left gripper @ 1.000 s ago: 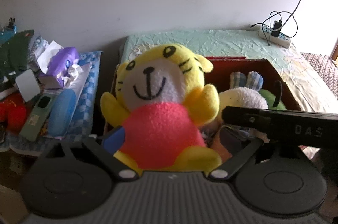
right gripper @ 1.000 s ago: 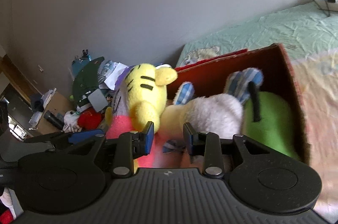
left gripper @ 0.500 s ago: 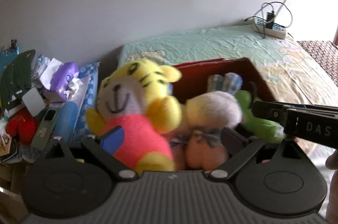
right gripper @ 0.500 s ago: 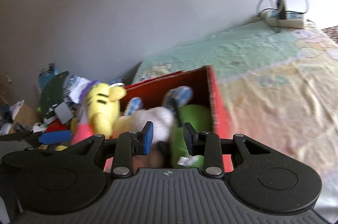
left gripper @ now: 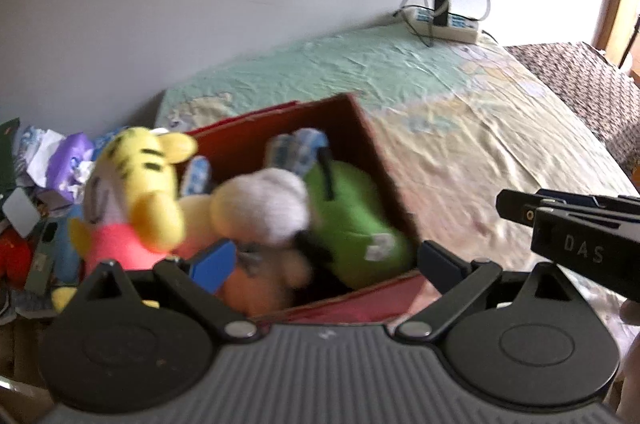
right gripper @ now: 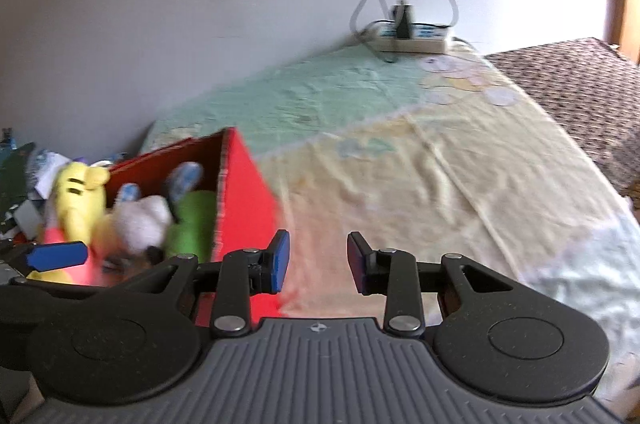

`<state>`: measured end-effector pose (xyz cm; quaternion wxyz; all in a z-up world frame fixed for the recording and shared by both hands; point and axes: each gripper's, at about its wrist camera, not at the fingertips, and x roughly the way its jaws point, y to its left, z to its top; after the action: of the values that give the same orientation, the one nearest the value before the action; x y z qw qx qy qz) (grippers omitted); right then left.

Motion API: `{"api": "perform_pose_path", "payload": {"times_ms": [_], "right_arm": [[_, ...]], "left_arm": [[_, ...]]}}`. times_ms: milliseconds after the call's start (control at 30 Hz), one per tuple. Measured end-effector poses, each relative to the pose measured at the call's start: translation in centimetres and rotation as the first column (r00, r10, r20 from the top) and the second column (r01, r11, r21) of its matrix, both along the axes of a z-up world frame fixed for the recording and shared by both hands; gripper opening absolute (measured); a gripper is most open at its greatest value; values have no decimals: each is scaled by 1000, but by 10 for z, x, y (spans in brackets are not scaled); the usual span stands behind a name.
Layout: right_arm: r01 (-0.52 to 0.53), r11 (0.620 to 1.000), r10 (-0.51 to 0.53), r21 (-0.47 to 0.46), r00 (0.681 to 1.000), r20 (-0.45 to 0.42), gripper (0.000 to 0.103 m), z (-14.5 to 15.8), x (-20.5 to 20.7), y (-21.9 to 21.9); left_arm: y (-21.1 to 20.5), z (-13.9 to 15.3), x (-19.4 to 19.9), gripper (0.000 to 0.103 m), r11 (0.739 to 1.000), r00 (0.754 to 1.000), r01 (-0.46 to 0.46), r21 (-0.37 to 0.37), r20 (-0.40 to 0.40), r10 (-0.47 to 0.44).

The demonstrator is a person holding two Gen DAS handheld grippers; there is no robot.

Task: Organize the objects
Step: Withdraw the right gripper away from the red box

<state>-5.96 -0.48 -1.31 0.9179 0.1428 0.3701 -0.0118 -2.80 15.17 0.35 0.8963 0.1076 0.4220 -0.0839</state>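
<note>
Left gripper (left gripper: 324,264) spread wide, holding nothing, hanging over the near end of the red box (left gripper: 376,160). Right gripper (right gripper: 318,260) partly open and empty too, just right of that box, above the bedsheet (right gripper: 420,160). Yellow tiger plush (left gripper: 136,192) propped at the box's left end, white plush (left gripper: 264,204) and green plush (left gripper: 352,216) packed inside. Power strip (right gripper: 412,38) way beyond the box by the wall
</note>
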Motion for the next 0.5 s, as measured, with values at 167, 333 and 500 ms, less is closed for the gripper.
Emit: {"api": "perform_pose_path", "payload": {"times_ms": [167,333,500], "right_arm": [[55,997,-57,-54,998,-36,35,2,-6,-13],[58,995,-61,-81,997,-39,36,10,-10,-11],[20,996,-22,-91,1000,-15,39,22,-7,7]], "left_arm": [[-19,3,-3,98,1000,1000,15,-23,-15,-15],[-23,10,-3,99,998,1000,24,-50,-16,-25],[-8,20,-4,99,998,1000,-15,-53,23,16]]}}
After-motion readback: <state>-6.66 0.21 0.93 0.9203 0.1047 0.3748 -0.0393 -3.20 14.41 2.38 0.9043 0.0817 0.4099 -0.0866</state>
